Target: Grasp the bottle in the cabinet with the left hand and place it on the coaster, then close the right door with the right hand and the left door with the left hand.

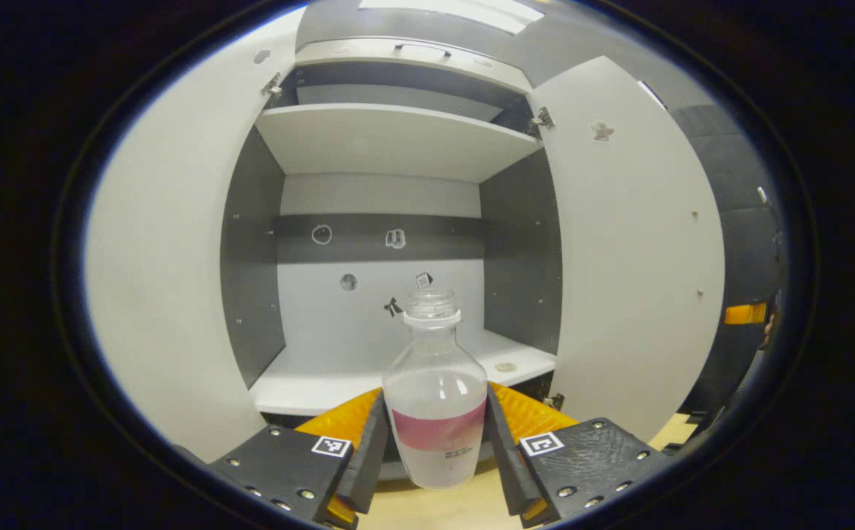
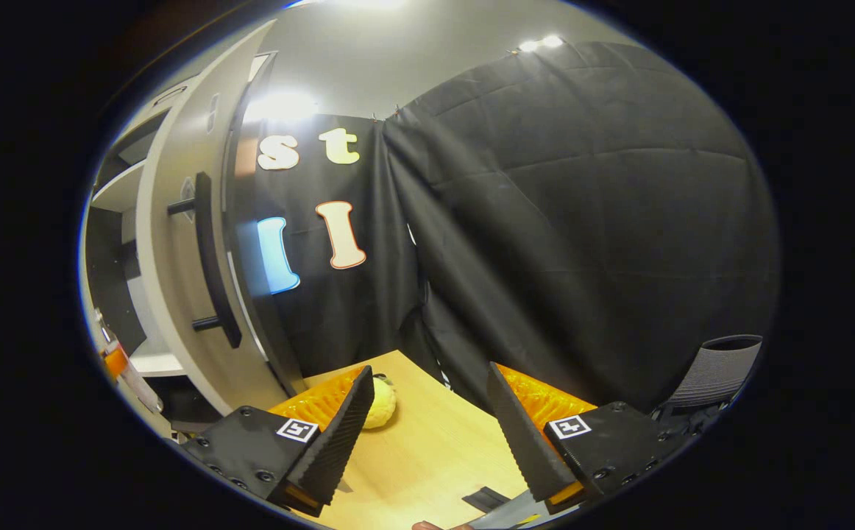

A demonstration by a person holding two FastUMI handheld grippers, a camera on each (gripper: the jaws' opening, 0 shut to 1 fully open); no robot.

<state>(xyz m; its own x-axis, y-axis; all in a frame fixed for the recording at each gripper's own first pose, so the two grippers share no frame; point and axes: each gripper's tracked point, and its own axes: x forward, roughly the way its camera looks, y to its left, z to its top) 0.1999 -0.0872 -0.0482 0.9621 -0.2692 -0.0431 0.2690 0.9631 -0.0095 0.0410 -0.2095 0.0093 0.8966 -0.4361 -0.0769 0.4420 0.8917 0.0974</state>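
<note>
my left gripper [image 1: 435, 449] pinches the clear plastic bottle with a pink label band [image 1: 436, 401], both fingers pressed on its sides, holding it upright in front of the open white cabinet [image 1: 391, 140] and above the light wooden table [image 1: 442, 508]. both doors stand wide open, the left door [image 1: 162, 294] and the right door [image 1: 633, 258]. my right gripper [image 2: 427, 434] is spread apart with nothing between its fingers, over the table near a pale yellow round object [image 2: 382, 401], beside the right door's dark bar handle [image 2: 210, 258].
</note>
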